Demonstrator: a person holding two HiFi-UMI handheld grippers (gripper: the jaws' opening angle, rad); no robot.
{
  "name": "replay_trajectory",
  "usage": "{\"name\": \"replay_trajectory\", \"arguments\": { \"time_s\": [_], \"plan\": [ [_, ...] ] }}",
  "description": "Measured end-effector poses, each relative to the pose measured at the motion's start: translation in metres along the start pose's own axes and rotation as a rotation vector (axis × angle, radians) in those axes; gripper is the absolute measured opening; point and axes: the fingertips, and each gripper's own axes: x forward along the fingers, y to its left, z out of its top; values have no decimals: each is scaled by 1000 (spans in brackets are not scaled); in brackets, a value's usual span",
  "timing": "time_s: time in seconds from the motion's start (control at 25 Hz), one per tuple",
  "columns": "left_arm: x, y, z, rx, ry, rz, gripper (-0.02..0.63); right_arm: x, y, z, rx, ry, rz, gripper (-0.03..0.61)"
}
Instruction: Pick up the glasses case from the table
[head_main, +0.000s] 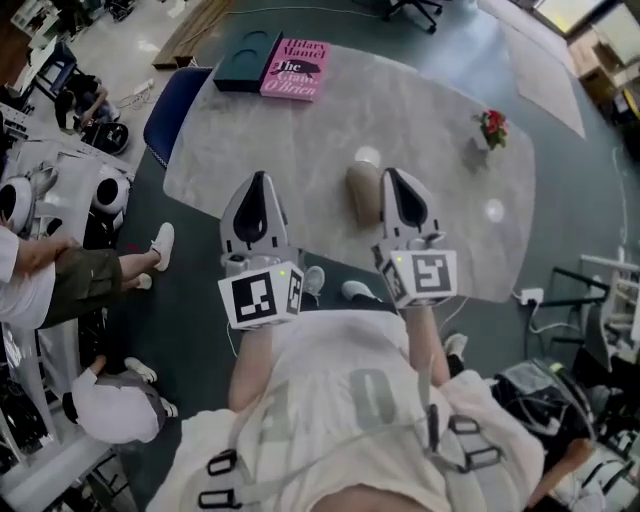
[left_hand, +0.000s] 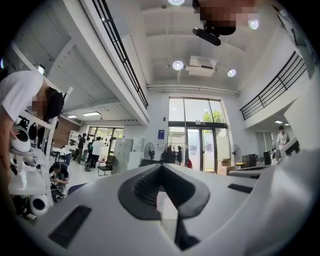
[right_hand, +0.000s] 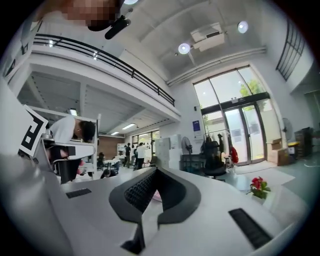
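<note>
In the head view a tan, oblong glasses case (head_main: 364, 192) lies on the grey oval table (head_main: 430, 230), near its front edge. My right gripper (head_main: 392, 174) hovers just to the right of the case with its jaws together and nothing between them. My left gripper (head_main: 258, 179) is over the table's front left part, a hand's width left of the case, also shut and empty. The case is hidden in both gripper views. The left gripper (left_hand: 161, 166) and the right gripper (right_hand: 156, 170) point level across the room, pads closed.
A pink book (head_main: 296, 68) and a dark teal box (head_main: 245, 60) lie at the table's far left end. A small red flower pot (head_main: 492, 127) stands at the right, also seen as the flower (right_hand: 258, 186). A blue chair (head_main: 168, 112) and people crowd the left side.
</note>
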Motion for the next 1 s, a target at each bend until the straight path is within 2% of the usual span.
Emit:
{"name": "replay_trajectory", "arguments": {
  "time_s": [0.08,0.28,0.52,0.64,0.84,1.0],
  "plan": [
    [9,-1,-1,-10,0,-42,3,-5,-10,1,9,-5,-64,-2],
    [29,-11,-9,-104,16,-142,3,-34,-34,5,-8,1,-214,-2],
    [44,-41,-22,-73,58,-211,3,-74,-65,6,-31,6,-342,-2],
    [44,-55,-25,-77,57,-195,3,-86,-78,4,-34,6,-343,-2],
    [35,-75,-30,-104,67,-111,3,-101,-104,2,-29,10,-287,-2],
    [29,-97,-23,-59,70,-107,3,-107,-117,4,-11,4,-255,-2]
  ]
}}
